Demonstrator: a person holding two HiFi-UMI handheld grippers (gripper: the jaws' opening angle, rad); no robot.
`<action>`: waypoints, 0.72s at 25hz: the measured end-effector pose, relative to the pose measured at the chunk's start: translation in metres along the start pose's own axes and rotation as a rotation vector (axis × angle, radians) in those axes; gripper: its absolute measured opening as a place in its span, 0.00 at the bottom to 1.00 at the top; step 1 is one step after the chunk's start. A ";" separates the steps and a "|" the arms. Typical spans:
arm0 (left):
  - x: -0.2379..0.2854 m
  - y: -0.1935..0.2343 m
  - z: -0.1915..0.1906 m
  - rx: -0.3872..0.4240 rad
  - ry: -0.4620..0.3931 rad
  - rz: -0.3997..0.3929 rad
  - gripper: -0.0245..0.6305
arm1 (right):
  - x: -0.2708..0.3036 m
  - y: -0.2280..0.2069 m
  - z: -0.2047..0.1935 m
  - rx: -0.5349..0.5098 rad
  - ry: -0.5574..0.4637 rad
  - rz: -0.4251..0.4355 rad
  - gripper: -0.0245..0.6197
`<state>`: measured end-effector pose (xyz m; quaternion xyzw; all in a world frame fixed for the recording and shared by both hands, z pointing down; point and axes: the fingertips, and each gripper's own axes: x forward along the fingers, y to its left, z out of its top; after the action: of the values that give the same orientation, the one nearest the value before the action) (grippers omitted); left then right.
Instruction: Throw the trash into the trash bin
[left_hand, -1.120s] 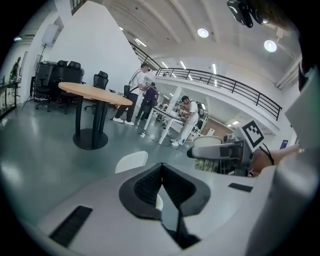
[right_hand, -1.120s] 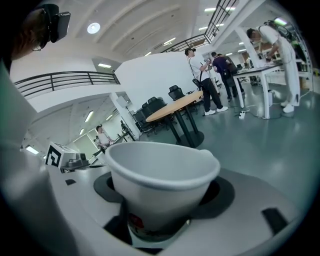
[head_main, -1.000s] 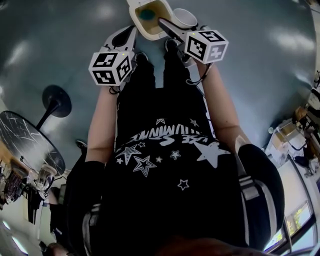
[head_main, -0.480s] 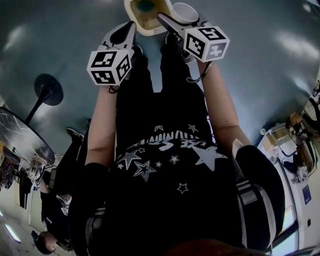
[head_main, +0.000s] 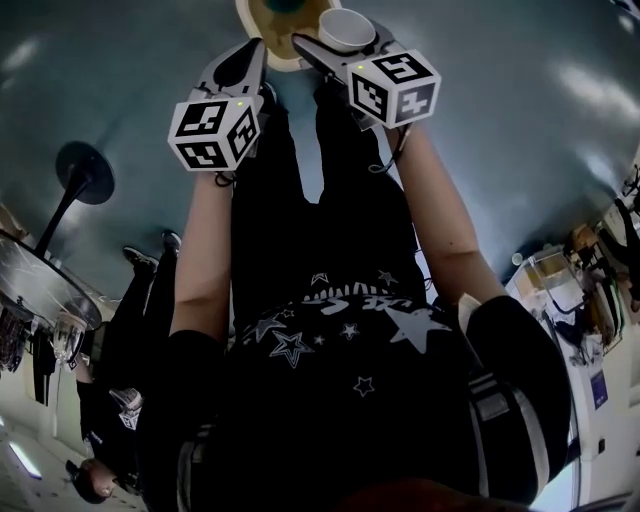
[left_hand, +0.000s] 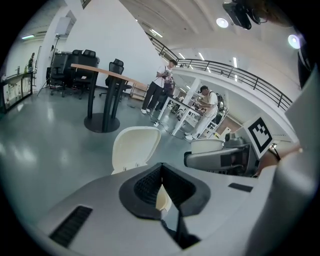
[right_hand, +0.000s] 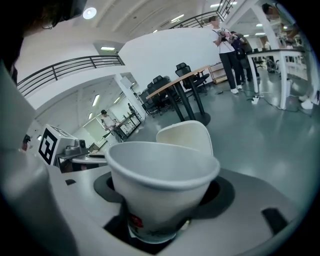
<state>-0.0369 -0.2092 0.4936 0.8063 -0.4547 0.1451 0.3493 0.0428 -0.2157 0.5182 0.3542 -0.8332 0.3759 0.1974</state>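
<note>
A cream trash bin (head_main: 272, 22) with its lid raised stands on the grey floor at the top edge of the head view. My right gripper (head_main: 325, 45) is shut on a white paper cup (head_main: 346, 28), held upright just right of the bin's opening. In the right gripper view the cup (right_hand: 162, 175) fills the space between the jaws, with the bin's lid (right_hand: 186, 135) behind it. My left gripper (head_main: 246, 62) hangs beside the bin's left side. Its jaws meet, shut and empty (left_hand: 161, 166), and the bin lid (left_hand: 135, 146) lies just ahead.
A round table on a black pedestal (head_main: 85, 172) stands to the left on the floor. A long desk with black chairs (left_hand: 102, 75) and two standing people (left_hand: 162, 90) lie further off. The person's own dark clothing fills the lower part of the head view.
Both grippers have sunk toward the bin, the cup still in the right one. In the head view the bin has slid closer to the top edge.
</note>
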 end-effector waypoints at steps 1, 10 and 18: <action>0.003 0.003 -0.003 0.000 0.005 -0.005 0.05 | 0.005 -0.001 -0.002 0.007 -0.001 0.000 0.56; 0.041 0.019 -0.040 -0.004 0.071 -0.009 0.05 | 0.034 -0.028 -0.037 0.070 0.017 -0.015 0.56; 0.056 0.049 -0.072 -0.067 0.098 0.029 0.05 | 0.068 -0.042 -0.062 0.097 0.049 -0.018 0.56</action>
<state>-0.0414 -0.2113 0.5964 0.7793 -0.4535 0.1741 0.3959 0.0319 -0.2182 0.6191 0.3614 -0.8056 0.4229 0.2038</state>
